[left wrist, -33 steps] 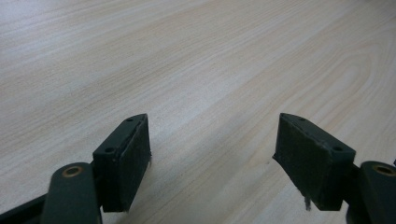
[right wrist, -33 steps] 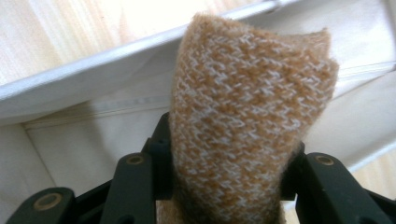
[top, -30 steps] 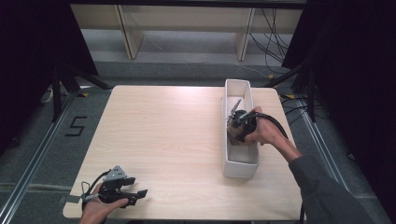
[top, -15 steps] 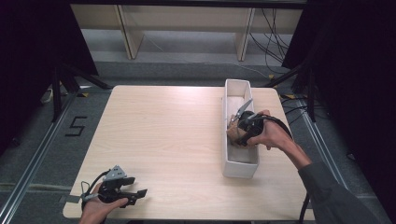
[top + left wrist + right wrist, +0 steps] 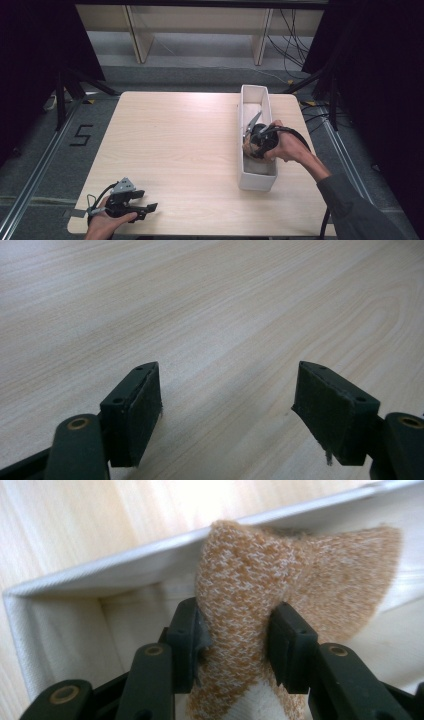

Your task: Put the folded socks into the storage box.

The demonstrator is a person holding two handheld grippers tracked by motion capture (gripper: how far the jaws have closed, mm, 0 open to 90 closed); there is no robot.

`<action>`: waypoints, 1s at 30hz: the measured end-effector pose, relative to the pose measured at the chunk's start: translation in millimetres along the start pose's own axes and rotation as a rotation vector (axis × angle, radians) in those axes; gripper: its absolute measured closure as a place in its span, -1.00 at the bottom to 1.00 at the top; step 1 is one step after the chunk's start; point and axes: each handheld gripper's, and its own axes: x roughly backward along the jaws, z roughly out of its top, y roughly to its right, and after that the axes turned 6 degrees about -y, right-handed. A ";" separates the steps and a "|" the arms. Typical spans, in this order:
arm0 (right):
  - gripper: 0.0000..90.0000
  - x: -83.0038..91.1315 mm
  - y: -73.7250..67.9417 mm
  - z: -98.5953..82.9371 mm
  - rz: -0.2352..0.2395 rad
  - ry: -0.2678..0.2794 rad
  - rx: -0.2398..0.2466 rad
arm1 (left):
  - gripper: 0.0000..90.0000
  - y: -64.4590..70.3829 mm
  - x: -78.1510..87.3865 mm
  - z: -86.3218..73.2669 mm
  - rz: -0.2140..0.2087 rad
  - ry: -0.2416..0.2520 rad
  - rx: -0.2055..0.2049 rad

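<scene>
1. Right now the right gripper pinches an orange knit sock between its jaws, over the white bin at the table's right side.
2. Meanwhile the left gripper rests at the near left corner, jaws wide and holding nothing.

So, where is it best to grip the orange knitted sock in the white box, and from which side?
Grip the bunched middle of the sock, coming from above through the open top of the white box. Its walls are tall and narrow, blocking sideways approach. The right gripper already pinches that soft fold.
</scene>
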 end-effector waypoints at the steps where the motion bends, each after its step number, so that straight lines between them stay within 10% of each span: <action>1: 0.33 -3.9 -2.7 1.4 0.009 -0.014 0.013 | -0.43 0.2 -0.1 0.0 0.000 0.000 0.002; 4: 0.32 -15.6 -6.8 2.8 0.000 -0.057 0.102 | -0.43 2.0 -1.7 -0.1 -0.005 0.021 0.022; 17: 0.28 -8.3 -5.1 -10.5 0.087 0.027 -0.047 | -0.43 -0.5 0.8 0.3 0.003 0.005 0.006; 30: 0.80 13.7 11.7 -13.2 0.070 0.135 -0.121 | -0.43 -0.2 1.3 0.3 0.004 0.006 0.002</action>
